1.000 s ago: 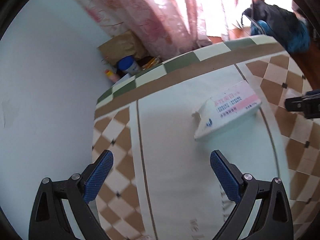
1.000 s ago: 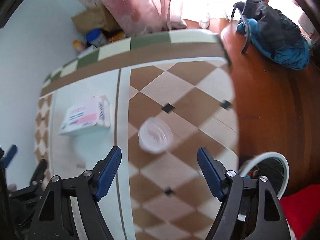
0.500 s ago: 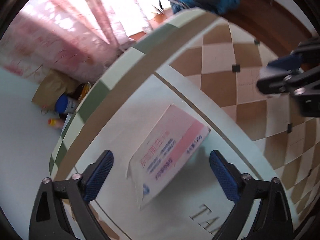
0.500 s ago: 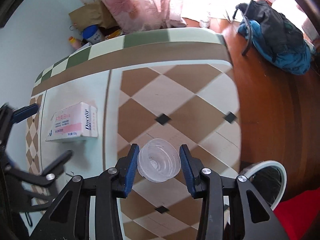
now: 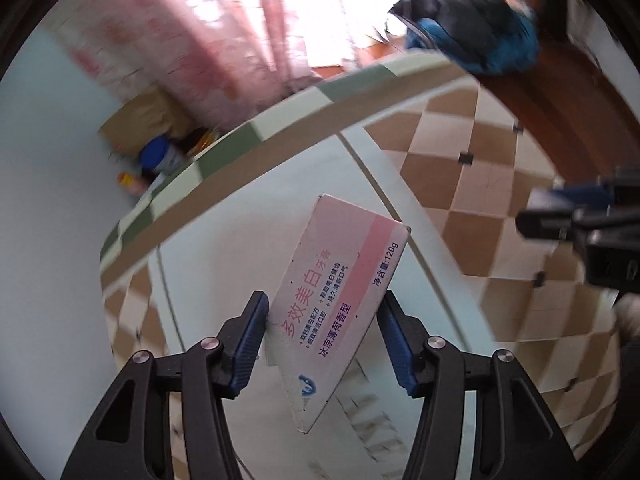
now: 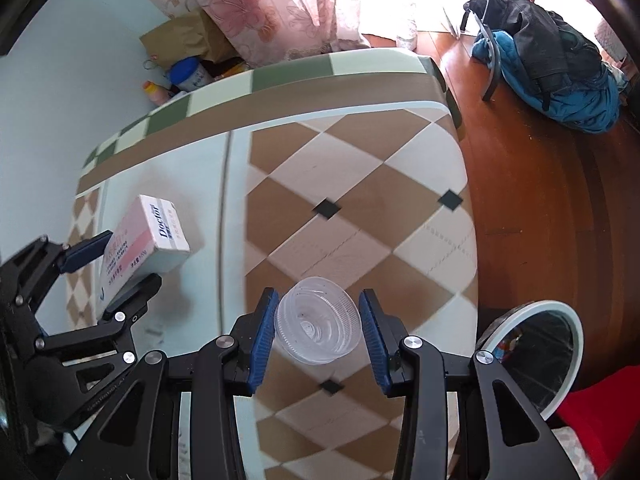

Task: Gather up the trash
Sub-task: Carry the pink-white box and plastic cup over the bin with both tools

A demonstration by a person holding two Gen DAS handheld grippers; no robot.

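Note:
A pink and white toothpaste box [image 5: 344, 300] lies tilted on the pale strip of the checked tablecloth [image 6: 360, 184]. My left gripper [image 5: 323, 300] points steeply down over it, its jaws closing, and both blue pads touch the box's long sides. The right wrist view shows the same box [image 6: 144, 236] between the left gripper's [image 6: 120, 264] fingers. A clear plastic cup [image 6: 316, 320] sits between the pads of my right gripper [image 6: 319, 296], which is shut on it just above the brown and white diamonds. The right gripper [image 5: 532, 210] also shows at the right edge of the left wrist view.
A round bin with a white rim [image 6: 576, 320] stands on the wooden floor beside the table's right edge. A black and blue bag [image 6: 552, 76] lies on the floor further back. A paper bag [image 6: 180, 36] and bottles sit behind the table by the pink curtain.
My left gripper swung over the toothpaste box and narrowed its jaws onto its sides. My right gripper closed on the clear cup and still holds it.

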